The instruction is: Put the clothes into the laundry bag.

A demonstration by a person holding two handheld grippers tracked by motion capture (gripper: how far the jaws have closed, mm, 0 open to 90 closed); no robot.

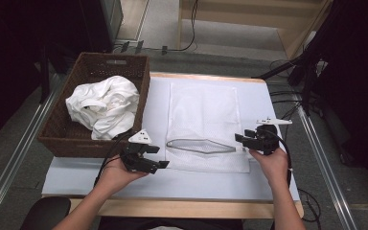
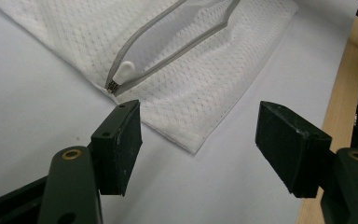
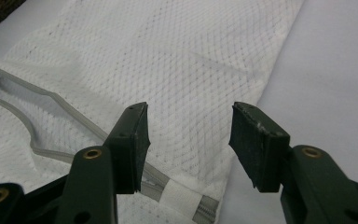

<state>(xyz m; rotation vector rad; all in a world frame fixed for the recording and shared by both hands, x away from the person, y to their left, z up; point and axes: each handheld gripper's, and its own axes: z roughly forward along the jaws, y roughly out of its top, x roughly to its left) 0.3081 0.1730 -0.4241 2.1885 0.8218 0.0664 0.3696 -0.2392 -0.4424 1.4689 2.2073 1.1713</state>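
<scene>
the white mesh laundry bag (image 1: pixel 203 120) is lying flat on the table (image 1: pixel 268 182), its zipper opening (image 1: pixel 200 145) gaping between the two grippers. the left gripper (image 2: pixel 198 144) is hovering released, the bag's corner just ahead of its jaws. the right gripper (image 3: pixel 189 140) is hovering released over the bag's other zipper end.

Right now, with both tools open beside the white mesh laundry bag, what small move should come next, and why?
Probably lower the left tool onto the near corner of the white mesh laundry bag and close. Its jaws stand open just short of that corner, by the white zipper pull. The grey zipper opening already gapes, and the right tool hovers open over the other end.
</scene>
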